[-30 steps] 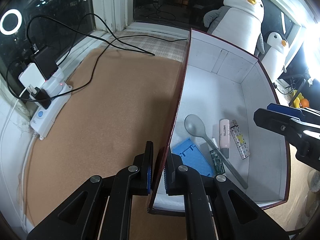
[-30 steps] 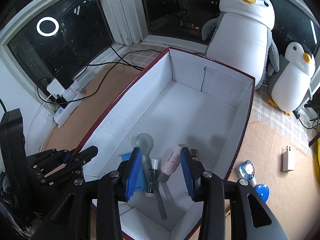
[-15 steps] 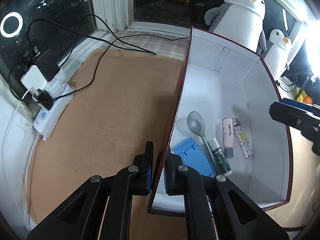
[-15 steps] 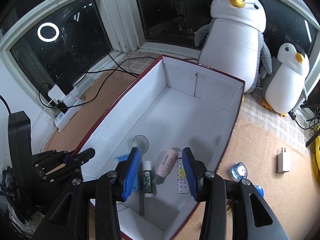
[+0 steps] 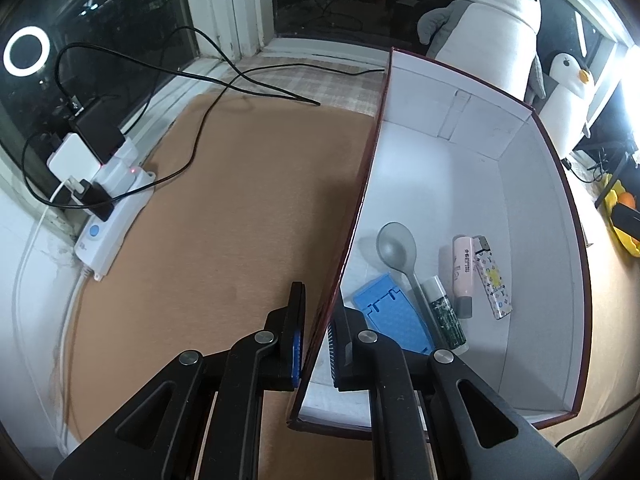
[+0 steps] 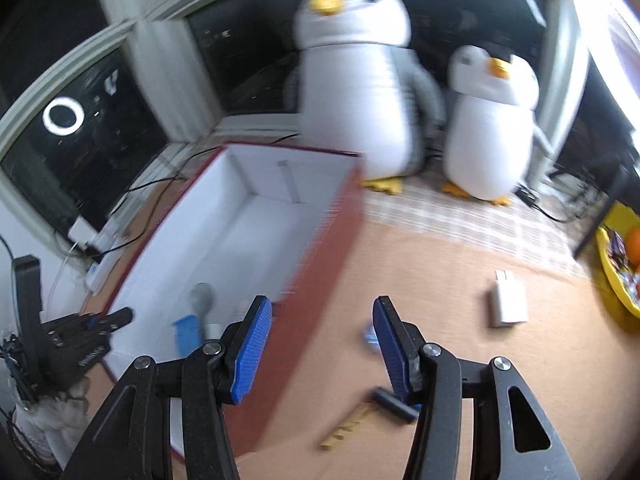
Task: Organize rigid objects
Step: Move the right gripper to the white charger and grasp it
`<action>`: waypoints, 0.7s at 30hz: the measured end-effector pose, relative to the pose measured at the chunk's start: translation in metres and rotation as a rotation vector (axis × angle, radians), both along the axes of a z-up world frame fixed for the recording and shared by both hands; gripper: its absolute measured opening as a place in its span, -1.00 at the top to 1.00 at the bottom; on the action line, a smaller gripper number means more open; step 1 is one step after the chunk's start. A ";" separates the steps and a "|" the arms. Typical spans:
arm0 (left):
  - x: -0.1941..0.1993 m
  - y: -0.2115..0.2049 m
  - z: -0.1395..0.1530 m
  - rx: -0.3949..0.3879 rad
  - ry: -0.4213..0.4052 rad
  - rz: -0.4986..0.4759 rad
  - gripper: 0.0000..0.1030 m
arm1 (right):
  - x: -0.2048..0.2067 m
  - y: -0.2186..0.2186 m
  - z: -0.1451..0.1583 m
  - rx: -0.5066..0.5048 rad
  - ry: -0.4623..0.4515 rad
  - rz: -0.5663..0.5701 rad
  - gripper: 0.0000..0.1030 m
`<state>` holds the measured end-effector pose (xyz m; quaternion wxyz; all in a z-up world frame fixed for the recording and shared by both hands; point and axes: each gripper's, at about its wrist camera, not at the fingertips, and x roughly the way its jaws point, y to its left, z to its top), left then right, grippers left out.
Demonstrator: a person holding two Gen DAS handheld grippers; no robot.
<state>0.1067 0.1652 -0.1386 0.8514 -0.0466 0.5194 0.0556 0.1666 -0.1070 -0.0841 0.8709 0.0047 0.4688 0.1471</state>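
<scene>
My left gripper [image 5: 319,304] is shut on the left wall of the white box with a dark red rim [image 5: 540,240]. Inside the box lie a grey spoon [image 5: 396,244], a blue plastic piece [image 5: 394,316], a green-labelled tube [image 5: 444,312], a pink tube [image 5: 462,268] and a patterned lighter [image 5: 492,280]. My right gripper [image 6: 322,308] hangs over the box's [image 6: 256,216] right wall and the brown mat, its jaws opening with nothing between them. On the mat lie a white charger [image 6: 508,300], a blurred blue item [image 6: 370,334] and a black-handled tool [image 6: 390,398].
A white power strip [image 5: 116,220] with plugs and black cables lies by the window at left. Two plush penguins [image 6: 356,80] [image 6: 488,120] stand behind the box. A yellow bin [image 6: 616,272] sits at the far right edge.
My right gripper swung from above the box's inside to the right, over the box wall and mat, and its jaws widened. It left the left wrist view. The left gripper held still.
</scene>
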 end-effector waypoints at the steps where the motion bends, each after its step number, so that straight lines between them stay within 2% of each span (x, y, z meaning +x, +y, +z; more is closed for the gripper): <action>1: 0.001 -0.001 0.000 0.005 0.003 0.002 0.82 | 0.001 -0.009 -0.001 0.003 0.002 -0.016 0.05; 9: 0.008 -0.006 0.000 0.044 0.022 0.013 0.79 | 0.021 -0.091 -0.030 -0.023 0.043 -0.148 0.05; 21: 0.016 -0.012 -0.001 0.091 0.051 0.029 0.75 | 0.067 -0.147 -0.079 -0.099 0.123 -0.201 0.05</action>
